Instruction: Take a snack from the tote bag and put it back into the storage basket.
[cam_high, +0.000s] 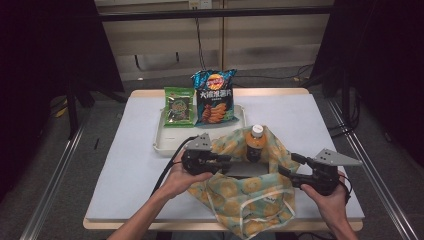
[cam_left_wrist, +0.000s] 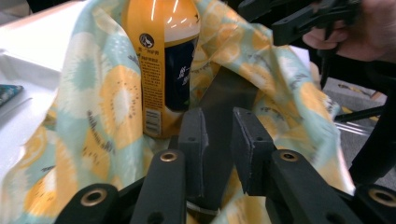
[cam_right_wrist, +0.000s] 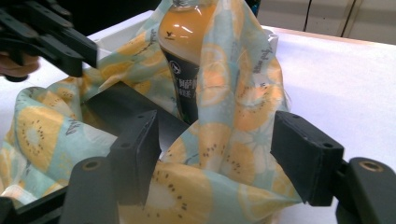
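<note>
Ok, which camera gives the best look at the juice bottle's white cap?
The high view: the bottle stands in the fruit-print bag with its white cap in plain sight. Both gripper views show the orange body and label, cropped below the cap.

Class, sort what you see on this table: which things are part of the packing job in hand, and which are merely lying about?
In the job:
fruit-print bag
orange drink bottle, standing in the bag
left gripper, at the bag's edge
right gripper, open beside the bag

Lying about:
white tray
blue crisp packet
green snack packet
</note>
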